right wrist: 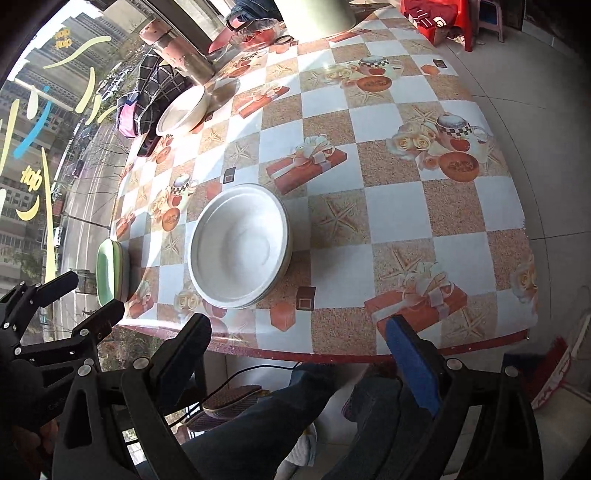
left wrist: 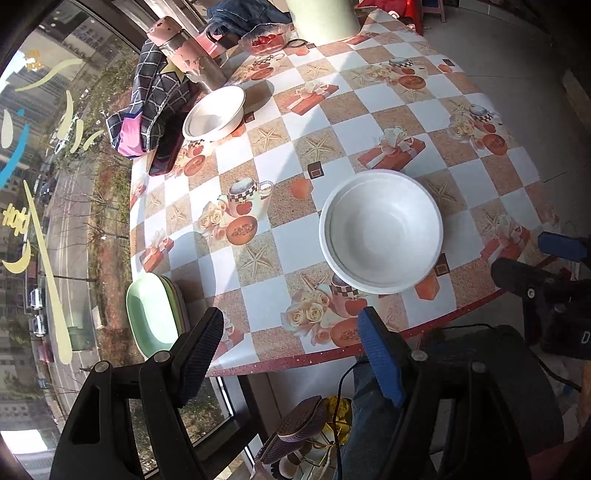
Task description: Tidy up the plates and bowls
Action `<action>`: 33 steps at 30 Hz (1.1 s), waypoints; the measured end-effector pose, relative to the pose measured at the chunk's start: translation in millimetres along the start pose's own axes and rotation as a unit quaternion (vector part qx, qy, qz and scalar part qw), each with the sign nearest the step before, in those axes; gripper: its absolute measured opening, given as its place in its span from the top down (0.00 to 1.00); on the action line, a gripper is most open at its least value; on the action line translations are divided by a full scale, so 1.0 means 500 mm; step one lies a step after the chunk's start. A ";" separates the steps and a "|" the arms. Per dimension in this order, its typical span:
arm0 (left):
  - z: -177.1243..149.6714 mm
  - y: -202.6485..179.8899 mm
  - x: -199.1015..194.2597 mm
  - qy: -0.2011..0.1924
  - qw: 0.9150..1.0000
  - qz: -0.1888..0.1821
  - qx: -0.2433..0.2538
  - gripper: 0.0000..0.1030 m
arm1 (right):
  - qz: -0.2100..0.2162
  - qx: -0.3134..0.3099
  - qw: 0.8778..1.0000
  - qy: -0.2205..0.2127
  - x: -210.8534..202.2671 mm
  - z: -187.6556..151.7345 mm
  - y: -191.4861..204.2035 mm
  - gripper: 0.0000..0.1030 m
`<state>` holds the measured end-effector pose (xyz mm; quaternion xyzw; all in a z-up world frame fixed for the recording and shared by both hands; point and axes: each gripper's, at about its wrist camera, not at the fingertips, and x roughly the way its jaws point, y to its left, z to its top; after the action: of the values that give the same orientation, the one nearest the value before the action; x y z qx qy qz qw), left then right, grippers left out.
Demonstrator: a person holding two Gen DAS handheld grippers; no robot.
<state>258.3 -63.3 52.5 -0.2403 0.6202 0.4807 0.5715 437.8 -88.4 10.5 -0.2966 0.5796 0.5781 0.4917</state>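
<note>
A stack of white bowls (left wrist: 380,230) sits near the table's front edge; it also shows in the right wrist view (right wrist: 240,245). A single white bowl (left wrist: 214,112) stands at the far left by a checked cloth, also in the right wrist view (right wrist: 181,110). A stack of green plates (left wrist: 153,314) rests at the table's left front corner, seen edge-on in the right wrist view (right wrist: 109,271). My left gripper (left wrist: 291,343) is open and empty just before the table edge. My right gripper (right wrist: 299,343) is open and empty, below the front edge.
A checked cloth (left wrist: 155,96), a dark flat case (left wrist: 166,151), a metal flask (left wrist: 188,55) and a glass dish of red fruit (left wrist: 266,37) crowd the far left. The table (left wrist: 369,110) has a checkered oilcloth. A window runs along the left. Red stools (right wrist: 443,18) stand beyond.
</note>
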 end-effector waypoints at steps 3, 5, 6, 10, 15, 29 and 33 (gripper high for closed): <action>0.018 -0.017 0.019 0.028 0.999 0.034 0.021 0.24 | 0.013 -0.028 1.000 0.001 0.013 -0.001 0.006 0.07; 0.031 -0.032 0.036 0.055 0.996 0.061 0.024 0.24 | 0.022 -0.042 0.999 0.003 0.020 0.004 -0.010 0.07; 0.037 -0.038 0.043 0.073 0.995 0.071 0.017 0.24 | 0.029 -0.047 0.998 0.005 0.021 0.006 -0.022 0.07; 0.056 -0.069 0.052 0.126 0.987 0.096 -0.043 0.24 | 0.073 -0.059 0.996 0.004 0.004 0.020 -0.091 0.07; 0.078 -0.157 0.032 0.163 0.979 0.112 -0.051 0.24 | 0.113 -0.049 0.992 0.004 -0.009 0.031 -0.162 0.01; 0.131 -0.257 0.001 0.201 0.970 0.131 -0.031 0.24 | 0.166 0.012 0.986 0.024 0.014 0.062 -0.259 0.01; 0.138 -0.249 0.009 0.200 0.972 0.117 -0.037 0.24 | 0.160 0.021 0.986 0.028 0.026 0.075 -0.257 0.01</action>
<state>395.6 -54.7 16.1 -0.2783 0.7276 0.5086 0.3667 559.3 -69.4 -44.3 -0.2054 0.6450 0.6290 0.3824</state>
